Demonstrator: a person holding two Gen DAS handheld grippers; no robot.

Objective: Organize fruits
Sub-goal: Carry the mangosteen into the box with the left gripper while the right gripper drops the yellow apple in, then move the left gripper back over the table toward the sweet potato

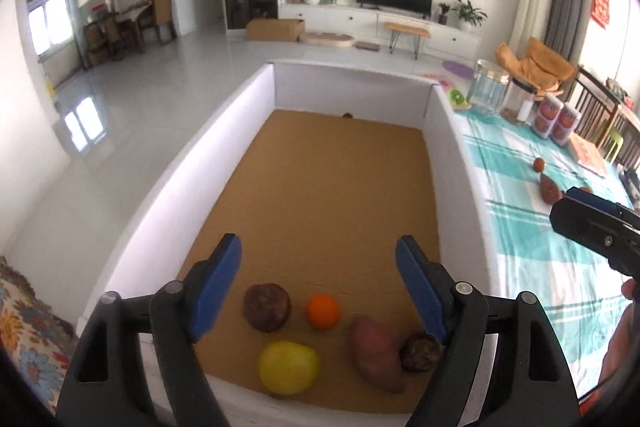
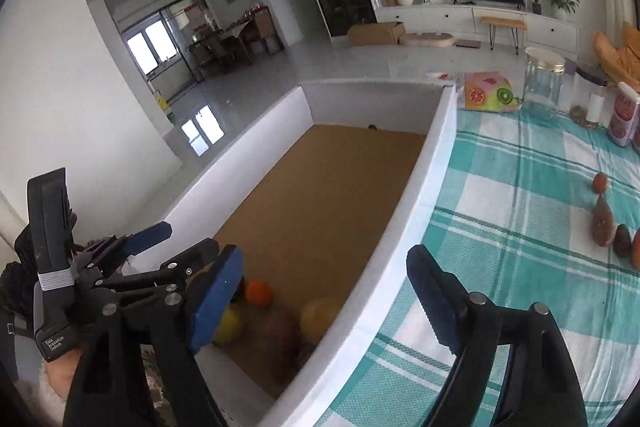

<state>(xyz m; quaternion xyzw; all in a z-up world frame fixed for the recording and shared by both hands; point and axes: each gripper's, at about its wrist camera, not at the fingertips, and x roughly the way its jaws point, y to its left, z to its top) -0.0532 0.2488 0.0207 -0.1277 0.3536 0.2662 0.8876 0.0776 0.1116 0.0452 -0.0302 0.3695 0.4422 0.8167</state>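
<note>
Both claws wide, empty: left claw (image 1: 320,291) over box (image 1: 440,131) fruits; right claw (image 2: 324,303) above box rim.

Two hand-held black plastic grippers, the left gripper (image 1: 318,285) and right gripper (image 2: 324,297), carry blue ridged pads (image 1: 216,291) and silver pivot screws (image 1: 463,287), the left one's handle wearing a grey ribbed band (image 2: 54,277) and a small white-lettered label (image 2: 54,341).
</note>
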